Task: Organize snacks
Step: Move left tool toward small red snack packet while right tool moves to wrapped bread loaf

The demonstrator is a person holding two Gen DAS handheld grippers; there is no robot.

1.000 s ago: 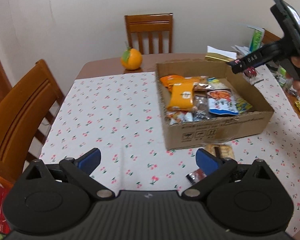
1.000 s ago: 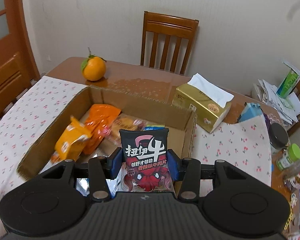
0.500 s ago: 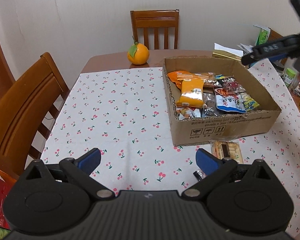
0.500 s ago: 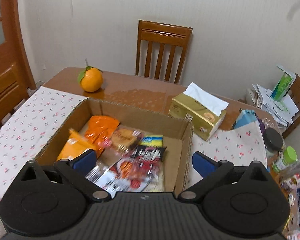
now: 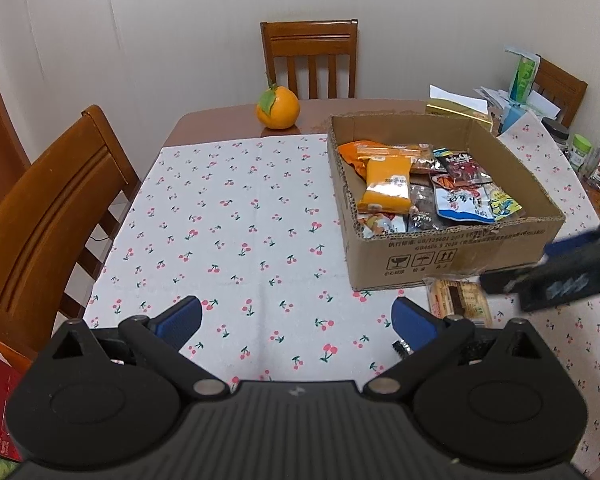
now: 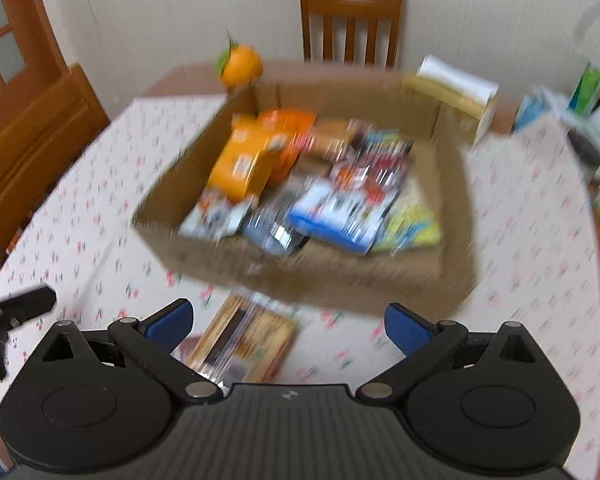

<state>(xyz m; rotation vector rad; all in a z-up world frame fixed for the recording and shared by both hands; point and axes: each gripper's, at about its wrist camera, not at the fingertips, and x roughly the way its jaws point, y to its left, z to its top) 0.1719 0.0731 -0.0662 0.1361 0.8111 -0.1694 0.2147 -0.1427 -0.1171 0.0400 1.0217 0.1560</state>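
Cardboard box [image 5: 452,252] blocks beyond tan packet [image 6: 244,336]; both grippers' jaws spread, empty.

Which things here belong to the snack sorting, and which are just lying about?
Job:
cardboard box
snack packets in the box
brown packet on the cloth in front of the box
right gripper, open
left gripper, open

Lying about:
orange
tissue box
jars
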